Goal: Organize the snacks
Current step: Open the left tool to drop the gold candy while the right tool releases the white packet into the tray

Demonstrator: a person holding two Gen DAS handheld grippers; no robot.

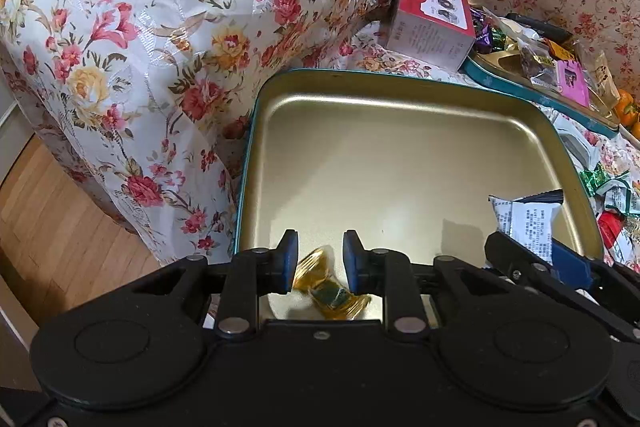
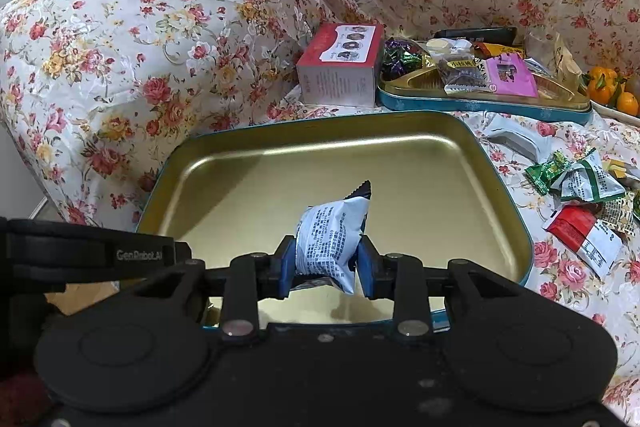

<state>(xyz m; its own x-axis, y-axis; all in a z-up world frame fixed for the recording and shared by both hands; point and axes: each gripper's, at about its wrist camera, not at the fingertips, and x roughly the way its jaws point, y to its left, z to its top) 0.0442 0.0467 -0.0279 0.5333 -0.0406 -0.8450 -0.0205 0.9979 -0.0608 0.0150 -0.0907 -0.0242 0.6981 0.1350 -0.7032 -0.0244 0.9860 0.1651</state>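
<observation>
The right gripper has its jaws clamped on a white snack packet above the gold tin tray. At the tray's 6 o'clock edge, the left gripper jaws stand apart over a blurred gold-wrapped candy, seemingly loose.

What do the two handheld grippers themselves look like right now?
Both the left gripper and right gripper are matte black plastic, with blue finger pads, silver pivot pins and two round raised discs. The left one carries pale "GenRobot.AI" lettering. No cables or sleeves show.
</observation>
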